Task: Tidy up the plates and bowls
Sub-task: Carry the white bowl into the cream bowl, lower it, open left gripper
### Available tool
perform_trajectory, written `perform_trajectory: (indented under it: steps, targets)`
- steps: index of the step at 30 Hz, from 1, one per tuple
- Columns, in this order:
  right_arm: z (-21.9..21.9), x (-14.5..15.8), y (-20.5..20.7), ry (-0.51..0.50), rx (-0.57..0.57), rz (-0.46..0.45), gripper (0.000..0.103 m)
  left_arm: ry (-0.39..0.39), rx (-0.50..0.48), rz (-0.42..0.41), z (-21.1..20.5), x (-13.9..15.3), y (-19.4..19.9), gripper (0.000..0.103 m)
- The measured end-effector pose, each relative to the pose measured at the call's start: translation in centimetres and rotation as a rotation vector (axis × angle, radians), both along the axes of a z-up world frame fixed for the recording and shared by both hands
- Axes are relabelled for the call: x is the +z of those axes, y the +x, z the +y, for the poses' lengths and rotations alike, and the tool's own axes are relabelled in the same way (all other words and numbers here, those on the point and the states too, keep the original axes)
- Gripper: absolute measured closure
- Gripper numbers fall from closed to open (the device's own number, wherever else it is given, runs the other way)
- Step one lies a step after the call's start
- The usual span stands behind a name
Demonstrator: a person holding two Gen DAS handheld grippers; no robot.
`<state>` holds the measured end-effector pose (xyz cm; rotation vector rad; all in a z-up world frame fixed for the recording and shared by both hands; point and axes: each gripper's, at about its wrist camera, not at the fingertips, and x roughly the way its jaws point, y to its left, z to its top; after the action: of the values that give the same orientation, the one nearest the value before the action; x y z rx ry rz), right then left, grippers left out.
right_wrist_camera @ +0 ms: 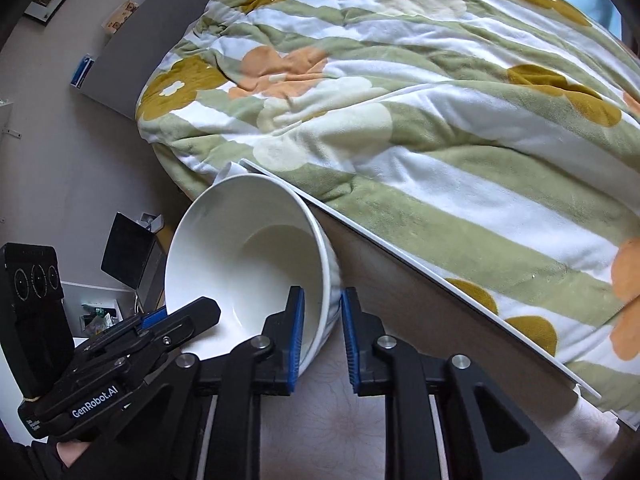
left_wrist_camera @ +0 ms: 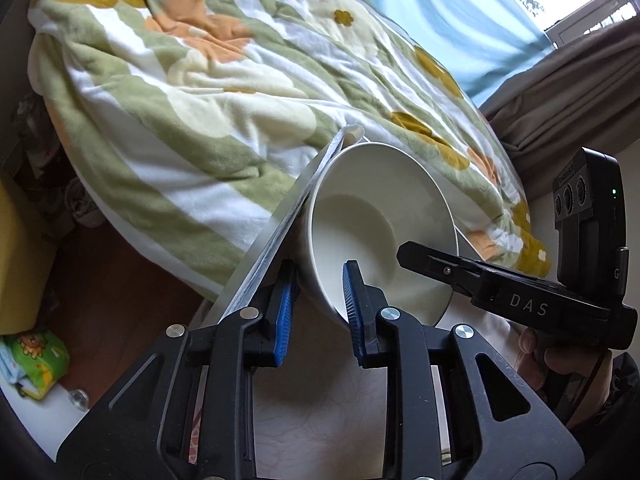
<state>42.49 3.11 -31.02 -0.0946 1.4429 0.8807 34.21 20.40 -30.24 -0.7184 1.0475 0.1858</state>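
Observation:
A single white bowl [left_wrist_camera: 380,220] is tilted on the pale flower-patterned table [left_wrist_camera: 304,420], right at its far edge. My left gripper [left_wrist_camera: 320,312] is shut on the bowl's left rim, one blue pad inside the wall and one outside. My right gripper [right_wrist_camera: 323,336] is shut on the opposite rim of the same bowl [right_wrist_camera: 248,248], with the ribbed wall between its pads. Each gripper shows in the other's view: the right gripper [left_wrist_camera: 416,260] reaches in over the bowl's right rim, and the left gripper [right_wrist_camera: 188,314] sits at its left rim.
A bed under a green, white and orange flowered blanket [right_wrist_camera: 440,120] lies just past the table's white edge strip [right_wrist_camera: 400,248]. Brown curtains [left_wrist_camera: 568,92] hang at the right. On the floor at the left are a box of clutter [right_wrist_camera: 96,316] and a green packet [left_wrist_camera: 36,364].

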Motion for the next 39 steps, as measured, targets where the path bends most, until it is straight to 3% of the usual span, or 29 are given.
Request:
perform_trajectory:
  steps: [9, 18, 24, 29, 33, 39]
  targets:
    - [-1.1, 2.4, -0.6, 0.07, -0.024, -0.019, 0.086, 0.105, -0.032, -0.035, -1.2, 3.9, -0.7, 0.083]
    - [-6.1, 9.7, -3.0, 0.175, -0.072, -0.122, 0.086, 0.174, -0.072, -0.122, -6.1, 11.5, -3.8, 0.083]
    - [-13.3, 15.0, -6.0, 0.226, -0.151, -0.175, 0.086, 0.163, -0.117, -0.191, -13.0, 16.4, -7.0, 0.084]
    - [-21.1, 17.4, -9.6, 0.224, -0.219, -0.231, 0.086, 0.156, -0.188, -0.227, -20.4, 18.5, -9.5, 0.085]
    - [-28.0, 17.6, -12.5, 0.209, -0.289, -0.248, 0.086, 0.124, -0.262, -0.243, -26.9, 18.6, -11.3, 0.086]
    - [-37.8, 16.1, -16.8, 0.131, -0.407, -0.248, 0.086, 0.067, -0.394, -0.2, -36.4, 16.0, -12.9, 0.088]
